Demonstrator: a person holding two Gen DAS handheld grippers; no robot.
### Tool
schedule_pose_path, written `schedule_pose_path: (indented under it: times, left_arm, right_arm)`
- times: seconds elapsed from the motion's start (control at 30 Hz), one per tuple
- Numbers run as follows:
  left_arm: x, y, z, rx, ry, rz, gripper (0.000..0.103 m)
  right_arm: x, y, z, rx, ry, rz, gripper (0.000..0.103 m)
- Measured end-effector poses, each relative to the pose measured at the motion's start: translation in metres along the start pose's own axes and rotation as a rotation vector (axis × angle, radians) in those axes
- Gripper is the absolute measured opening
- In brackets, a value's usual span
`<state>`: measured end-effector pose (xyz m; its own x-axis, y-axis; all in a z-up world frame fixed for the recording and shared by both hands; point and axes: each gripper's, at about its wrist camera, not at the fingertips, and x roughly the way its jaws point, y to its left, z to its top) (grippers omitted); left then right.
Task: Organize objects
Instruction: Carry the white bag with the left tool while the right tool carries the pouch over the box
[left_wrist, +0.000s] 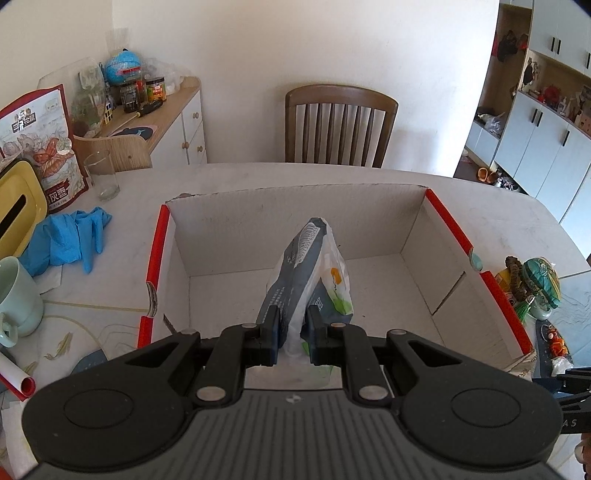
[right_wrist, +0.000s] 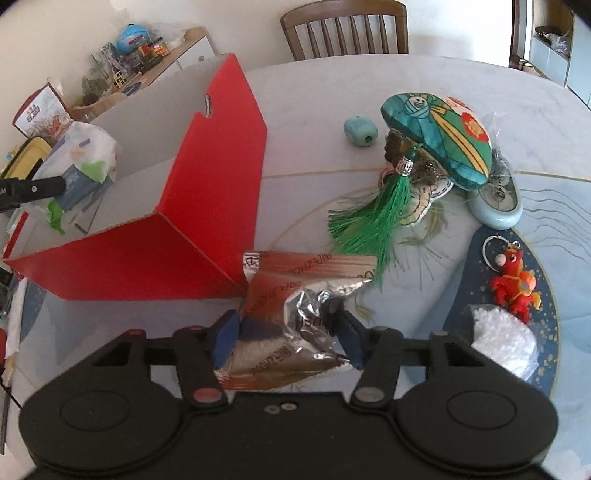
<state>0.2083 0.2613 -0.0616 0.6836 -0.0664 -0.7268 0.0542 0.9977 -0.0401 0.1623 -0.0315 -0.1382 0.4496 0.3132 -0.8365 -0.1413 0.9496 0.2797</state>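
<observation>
A red cardboard box (left_wrist: 454, 225) with a white inside stands open on the table; it also shows in the right wrist view (right_wrist: 207, 192). My left gripper (left_wrist: 292, 332) is shut on a grey and white snack bag (left_wrist: 308, 266) and holds it inside the box, over the floor. The same bag shows in the right wrist view (right_wrist: 86, 155). My right gripper (right_wrist: 286, 328) is shut on a crumpled silver and brown foil packet (right_wrist: 295, 295), just outside the box's near right corner.
Right of the box lie a teal embroidered pouch (right_wrist: 439, 136) with a green tassel (right_wrist: 373, 218), a teal bead (right_wrist: 360, 131), a pale dish (right_wrist: 498, 206), a red toy keyring (right_wrist: 515, 284) and a white fluffy bag (right_wrist: 504, 343). Left of the box are blue gloves (left_wrist: 66, 240), a glass (left_wrist: 101, 175), a mug (left_wrist: 16, 299). A chair (left_wrist: 340, 125) stands behind.
</observation>
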Motion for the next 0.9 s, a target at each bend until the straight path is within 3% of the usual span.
schedule_pose_path:
  times: [0.13, 0.33, 0.53, 0.7, 0.9]
  left_arm:
    - [0.003, 0.003, 0.000, -0.005, 0.004, -0.002, 0.014]
    - [0.006, 0.006, -0.001, -0.006, 0.010, -0.008, 0.014]
    - [0.006, 0.011, 0.004, -0.014, 0.002, -0.003, 0.014]
    - [0.005, 0.014, 0.011, -0.014, -0.007, 0.001, 0.014]
    - [0.012, 0.016, 0.016, 0.002, 0.015, 0.007, 0.014]
  right_arm:
    - [-0.006, -0.005, 0.000, 0.017, -0.016, 0.009, 0.041]
    - [-0.030, -0.006, 0.003, 0.009, -0.065, -0.018, 0.039]
    - [-0.085, 0.002, 0.027, -0.093, -0.176, -0.048, 0.039]
    - [-0.105, 0.028, 0.060, -0.187, -0.240, -0.015, 0.039]
    - [-0.084, 0.074, 0.085, -0.306, -0.226, 0.037, 0.039]
